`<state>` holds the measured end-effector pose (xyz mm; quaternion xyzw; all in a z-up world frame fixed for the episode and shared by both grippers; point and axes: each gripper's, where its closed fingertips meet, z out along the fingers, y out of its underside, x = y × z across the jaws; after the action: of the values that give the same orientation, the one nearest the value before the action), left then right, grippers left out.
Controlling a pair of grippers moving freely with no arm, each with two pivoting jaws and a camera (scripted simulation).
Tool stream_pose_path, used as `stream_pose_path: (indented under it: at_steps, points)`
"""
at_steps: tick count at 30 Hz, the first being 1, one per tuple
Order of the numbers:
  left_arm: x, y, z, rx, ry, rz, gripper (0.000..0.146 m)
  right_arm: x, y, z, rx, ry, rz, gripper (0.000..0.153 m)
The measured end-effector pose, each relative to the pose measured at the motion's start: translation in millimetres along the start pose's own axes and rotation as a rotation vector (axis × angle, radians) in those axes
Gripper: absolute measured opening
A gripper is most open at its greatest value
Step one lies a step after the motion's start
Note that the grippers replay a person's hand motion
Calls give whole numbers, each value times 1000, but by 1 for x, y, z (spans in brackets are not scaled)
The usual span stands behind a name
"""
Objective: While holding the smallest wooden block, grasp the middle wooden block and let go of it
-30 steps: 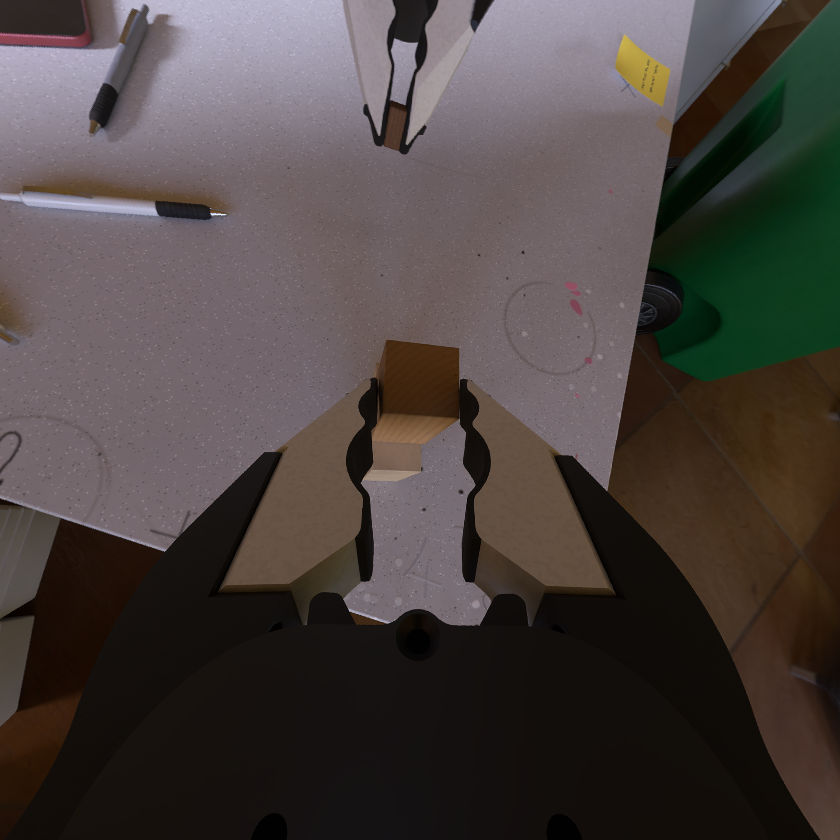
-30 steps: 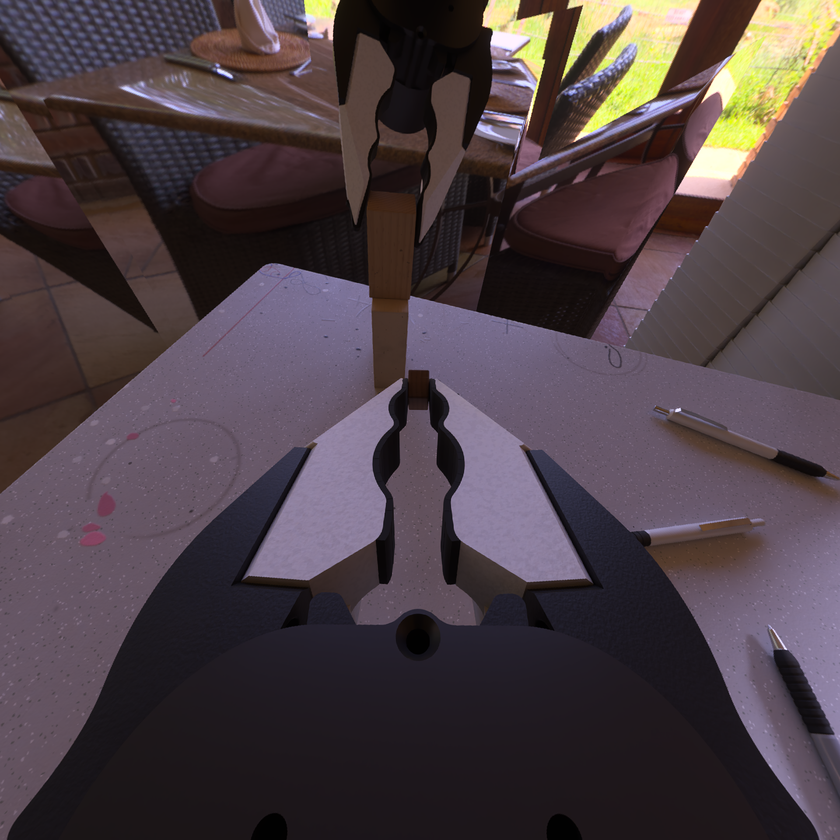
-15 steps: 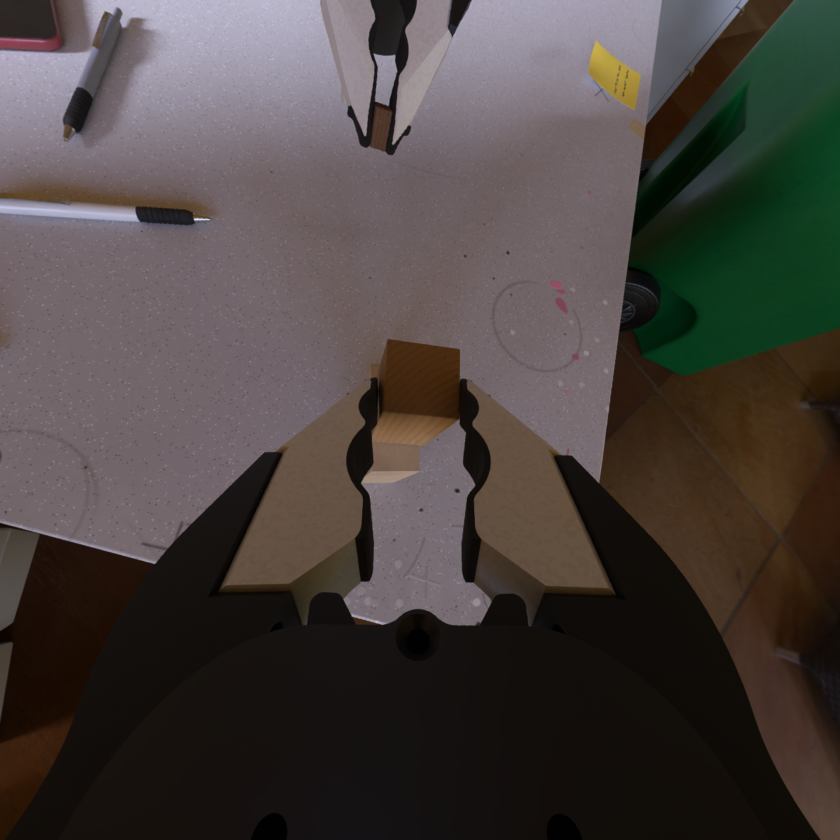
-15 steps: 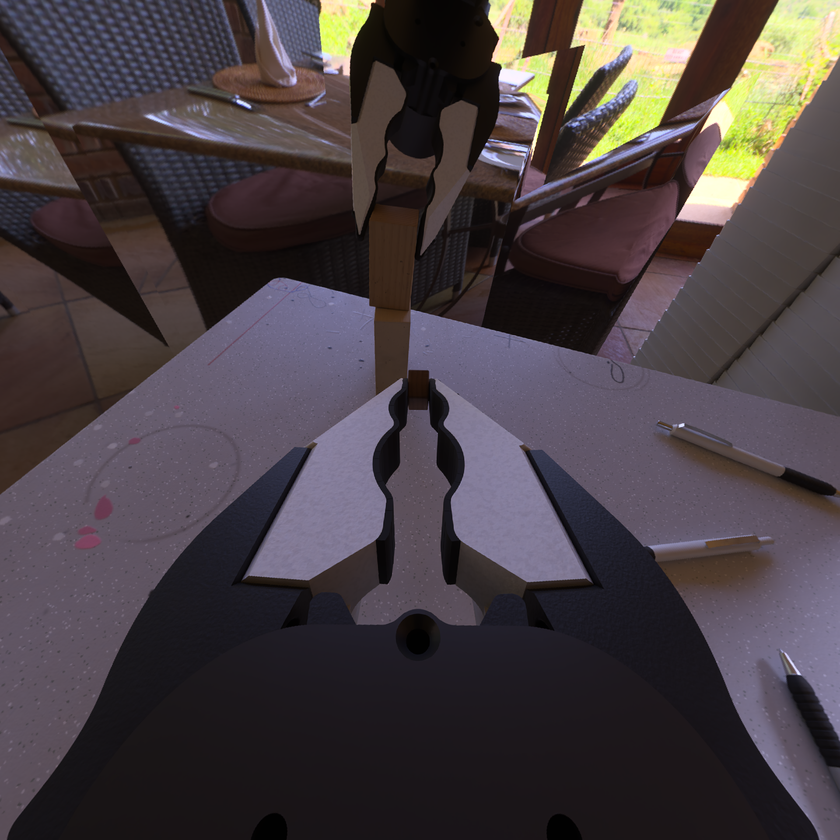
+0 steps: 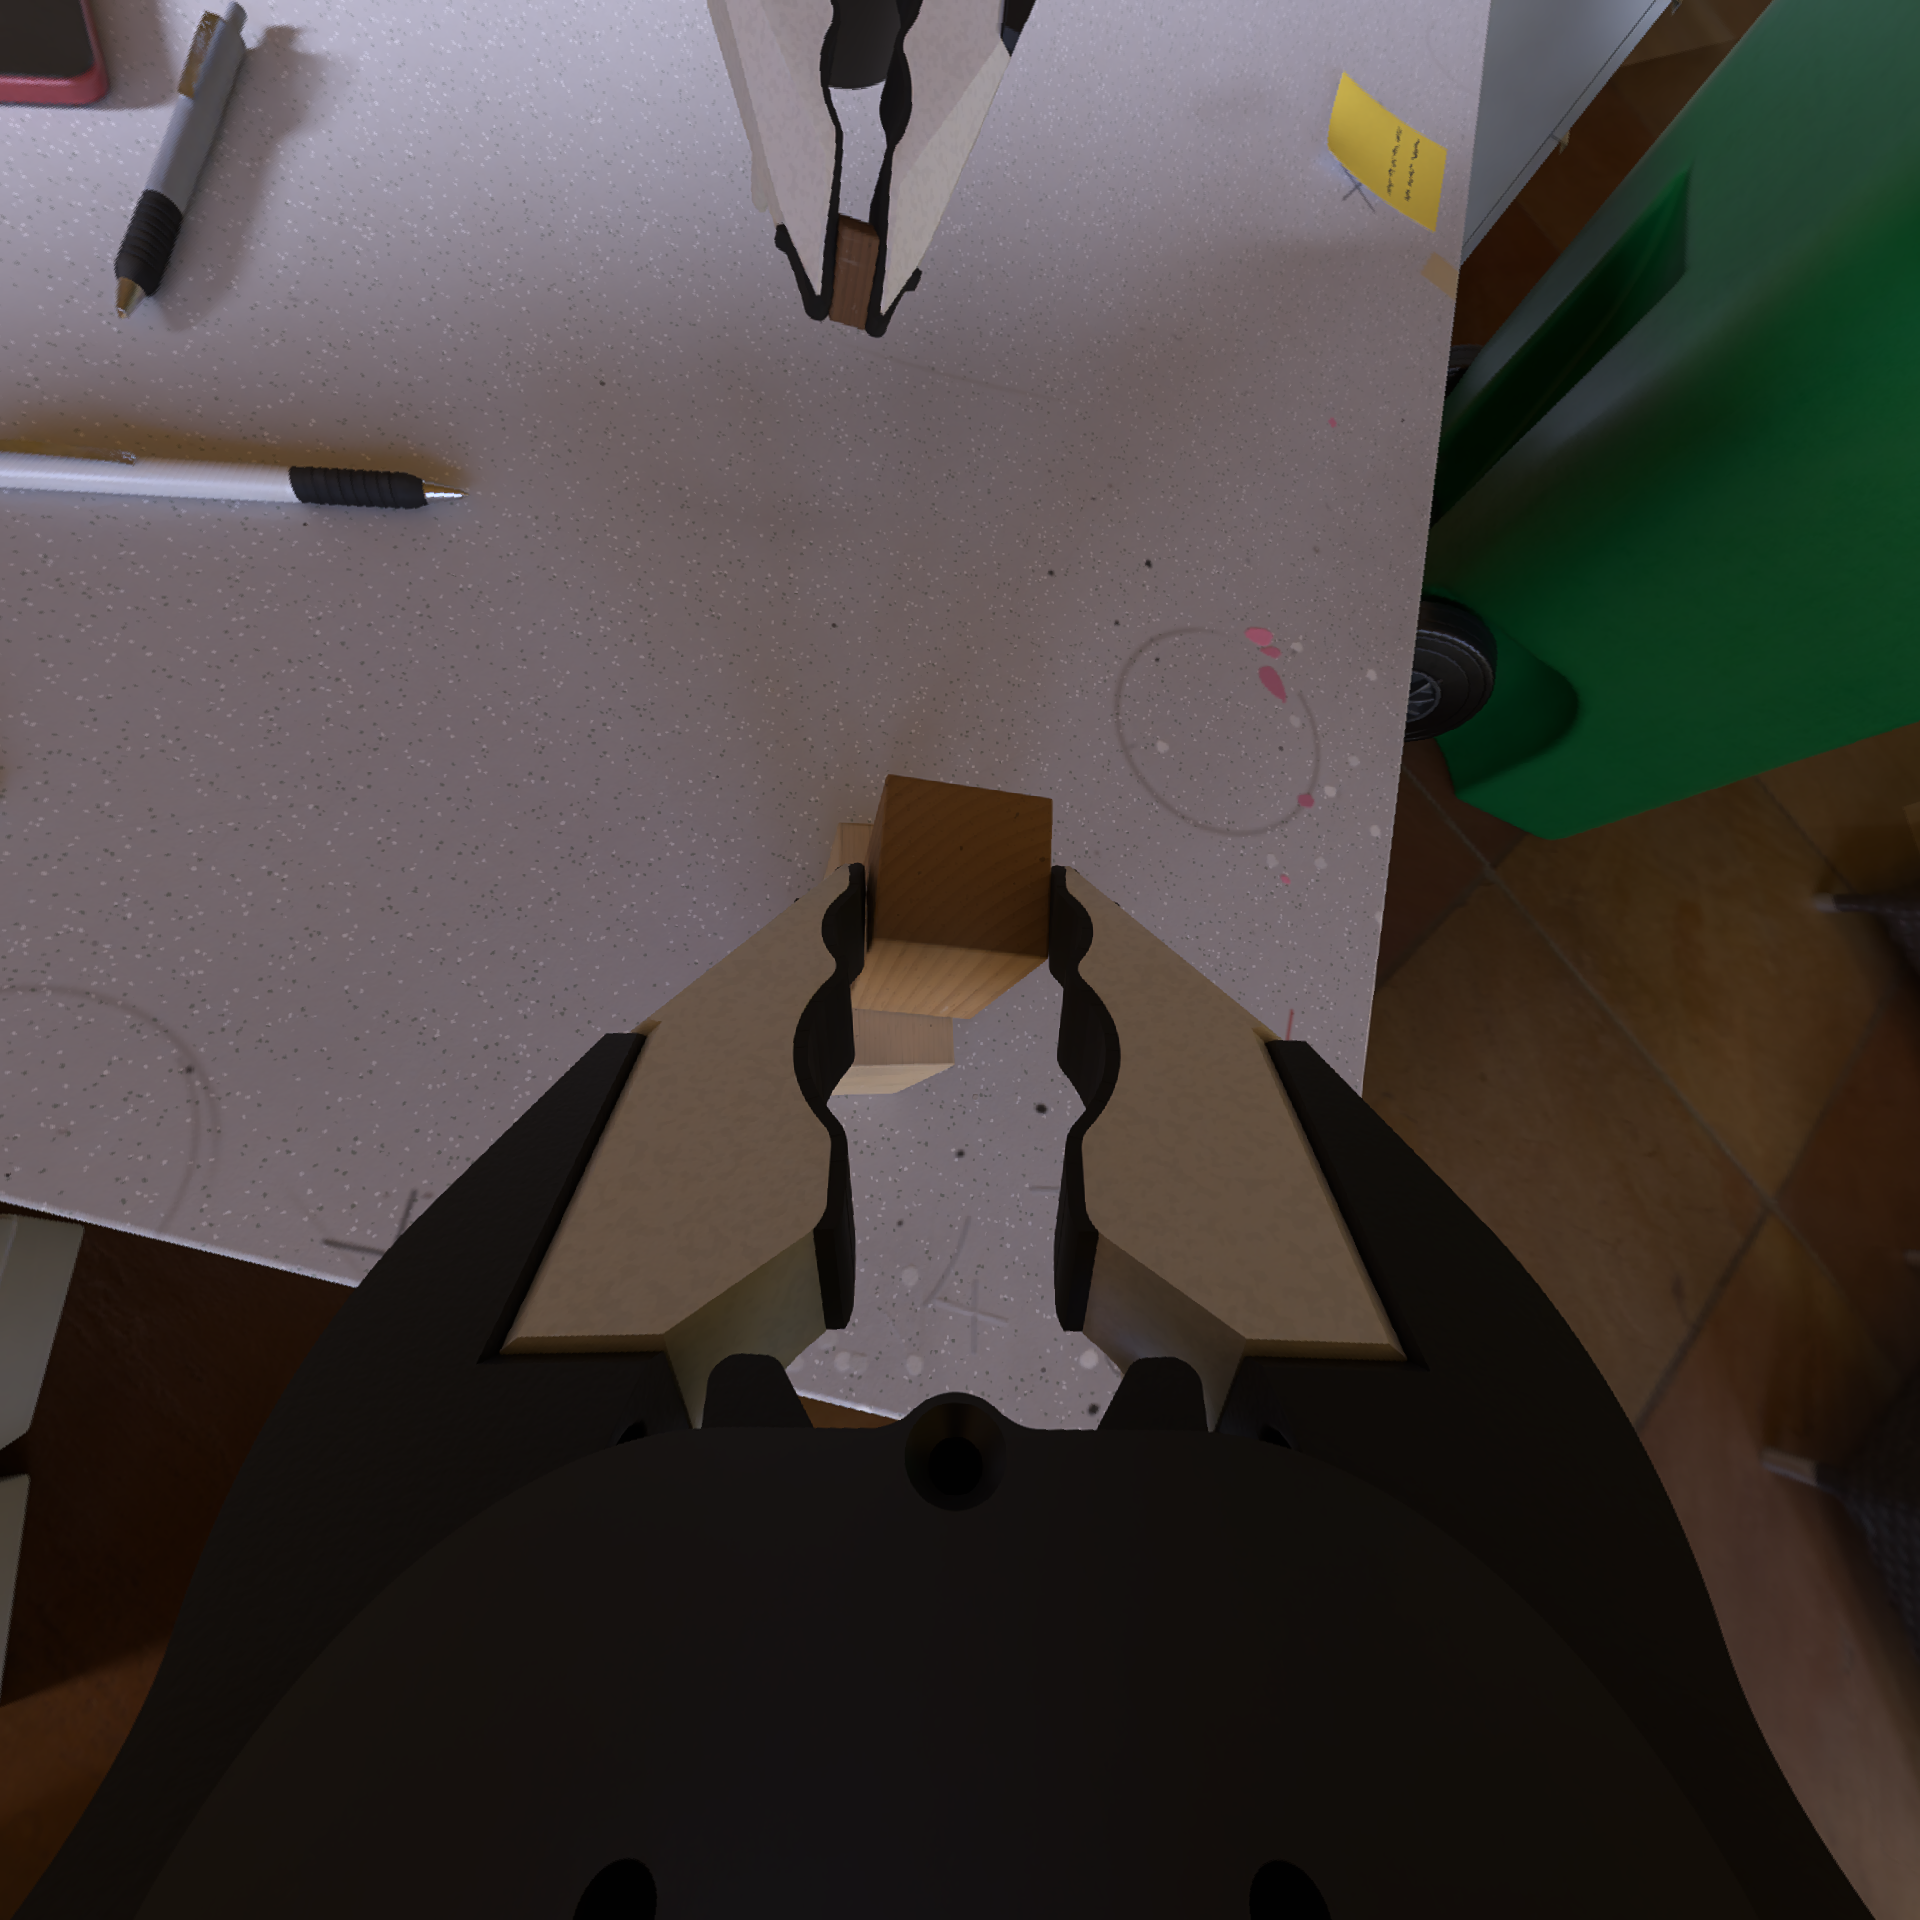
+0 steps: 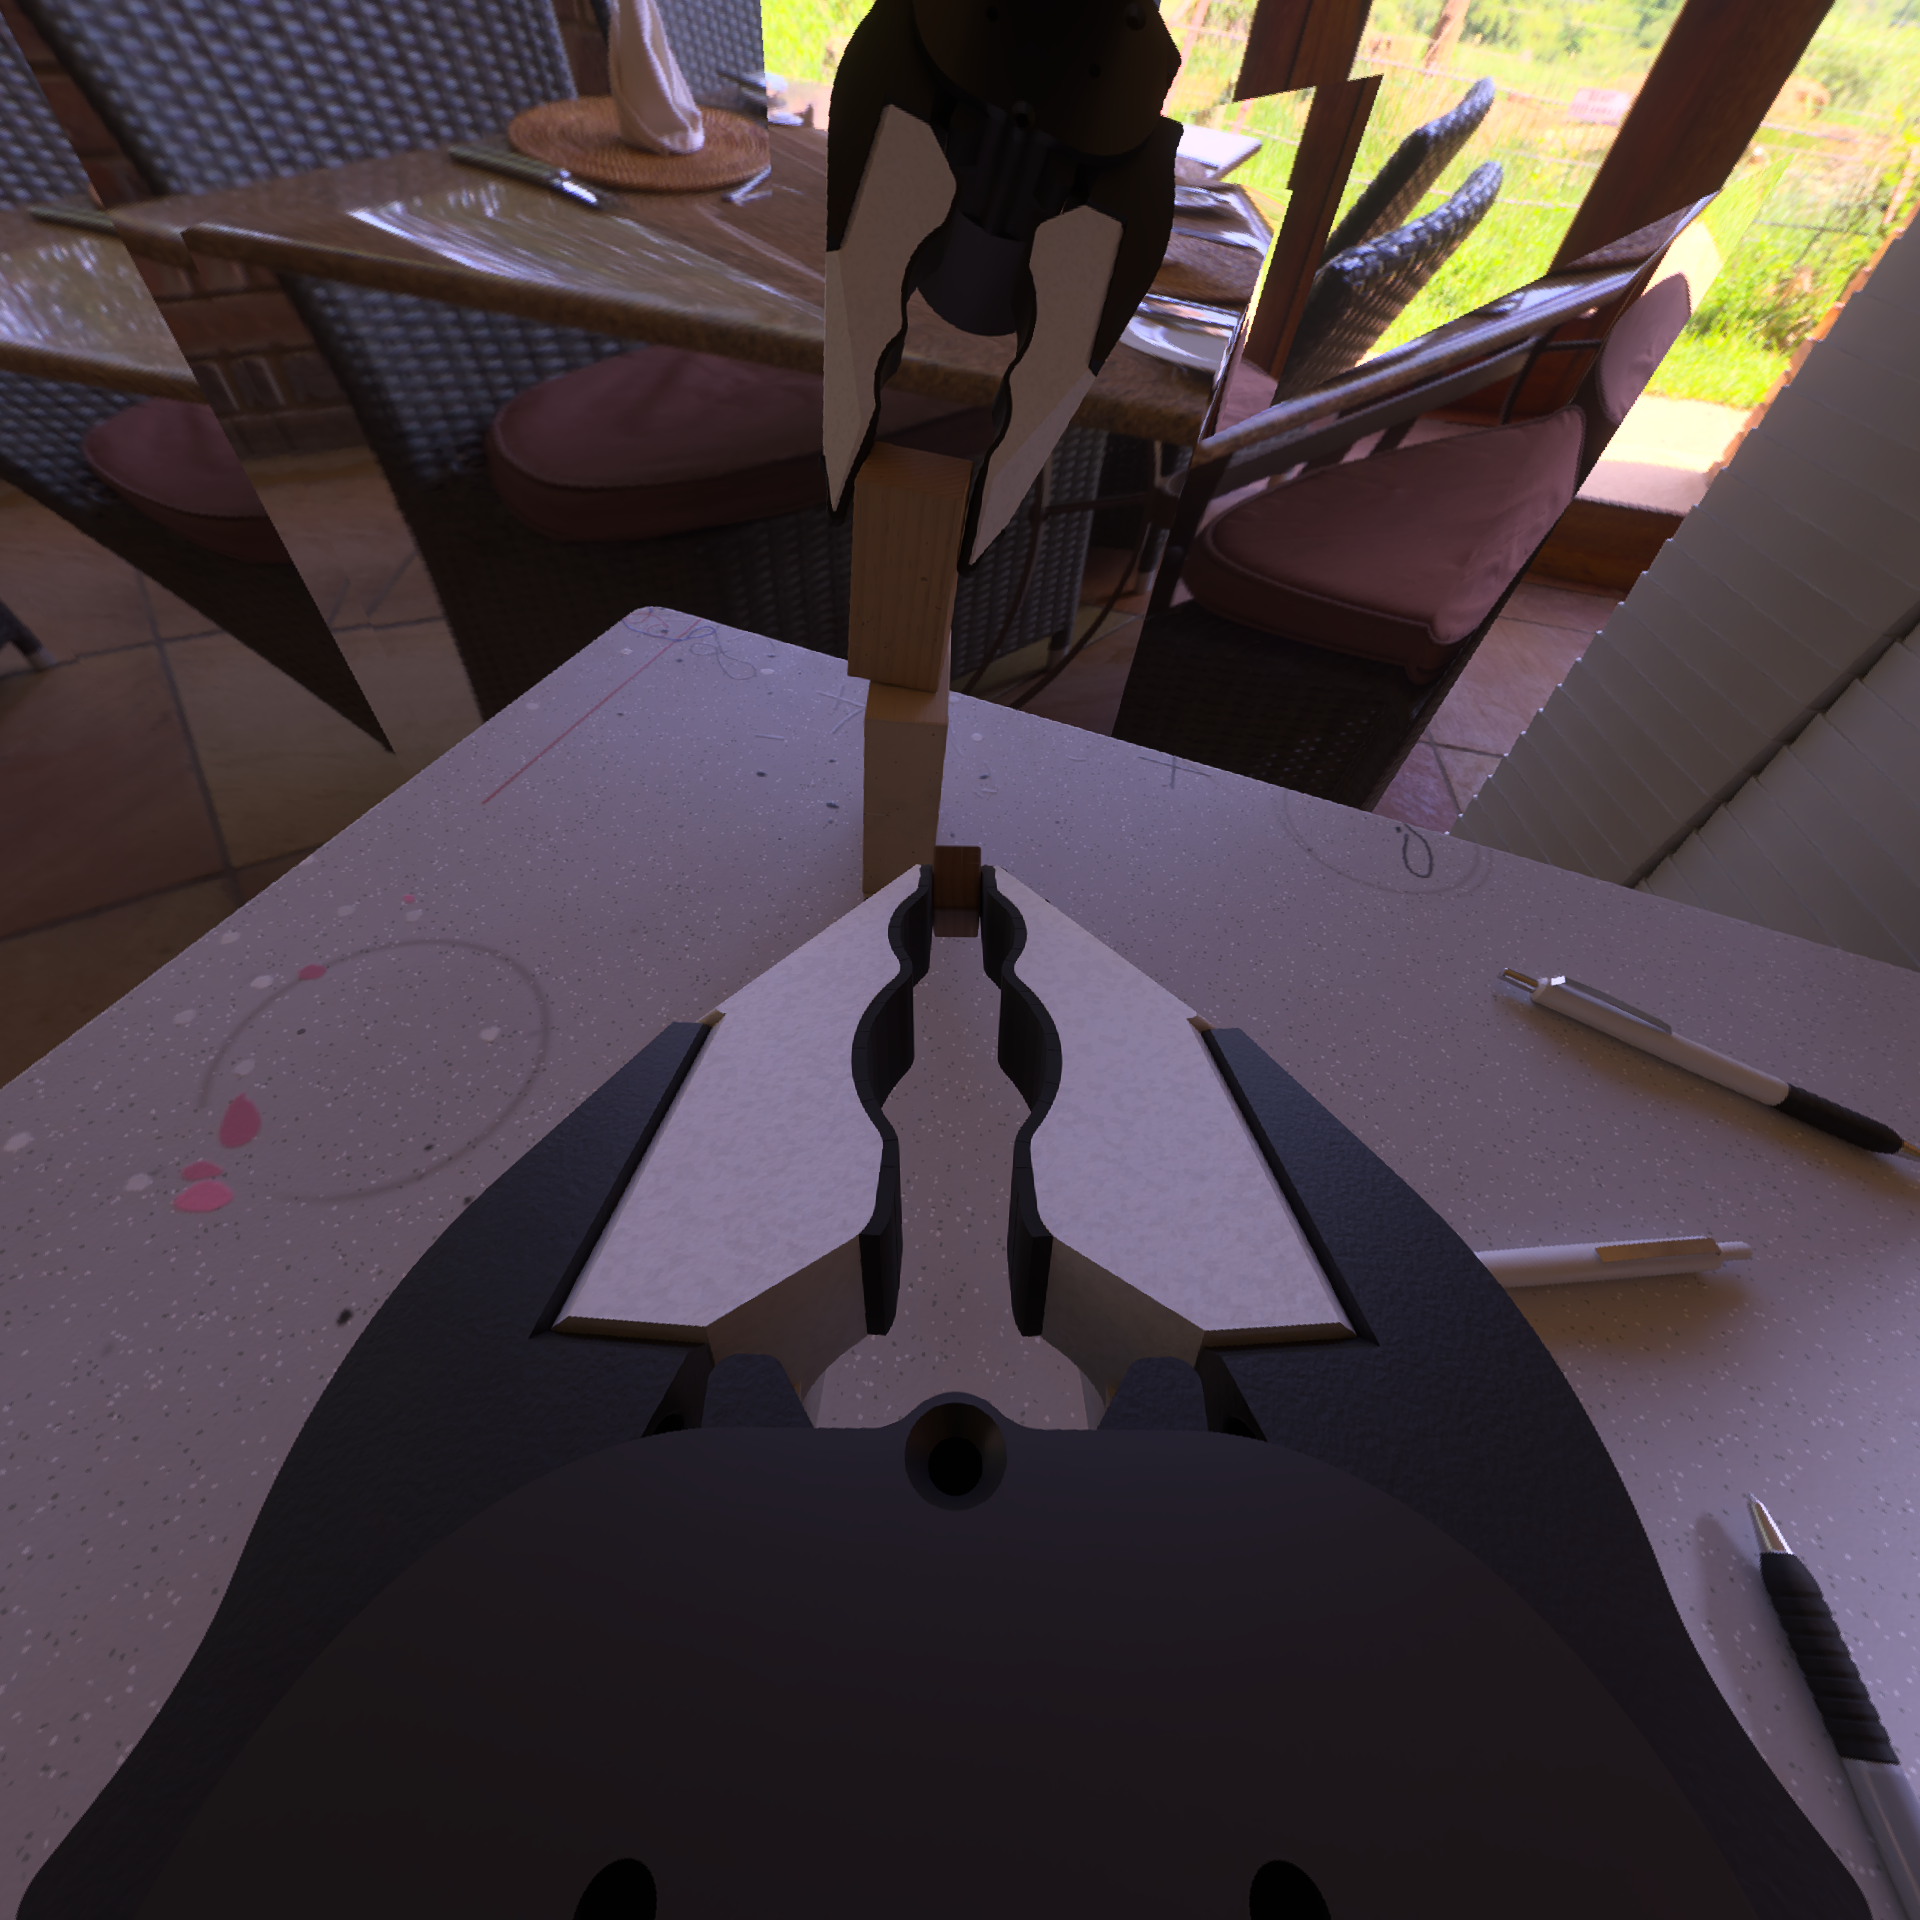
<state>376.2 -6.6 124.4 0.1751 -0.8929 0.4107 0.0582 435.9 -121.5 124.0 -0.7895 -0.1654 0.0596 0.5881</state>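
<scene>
My left gripper (image 5: 954,883) points down and is shut on the middle wooden block (image 5: 961,862), a brown cube. The cube sits on top of a paler, taller block (image 5: 899,1055) that stands upright on the table. In the right wrist view the left gripper (image 6: 912,520) comes from above onto the cube (image 6: 906,561), with the pale block (image 6: 902,800) under it. My right gripper (image 6: 956,894) is shut on the smallest block (image 6: 956,878), a little dark cube, just in front of the pale block. The right gripper (image 5: 852,301) and the small block (image 5: 854,265) also show in the left wrist view.
The speckled table (image 5: 623,727) ends close to the right of the stack, at its edge (image 5: 1392,831). A green bin (image 5: 1714,468) stands beyond it. Pens (image 5: 260,483) (image 5: 171,187) (image 6: 1704,1060) (image 6: 1600,1262) (image 6: 1829,1683) lie about. A yellow note (image 5: 1387,151) is at a corner.
Both grips are unchanged. In the left wrist view the table and the right gripper have drifted slightly left. The blocks keep their place between the fingers.
</scene>
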Motion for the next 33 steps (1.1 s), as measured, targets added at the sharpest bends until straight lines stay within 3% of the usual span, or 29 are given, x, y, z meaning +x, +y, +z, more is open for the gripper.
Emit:
stream_pose_path:
  at_steps: [33]
  points:
    - [-2, -2, 0, -17, -16, 18, 34, 6, 1, -3, -14, -3, -29, 8]
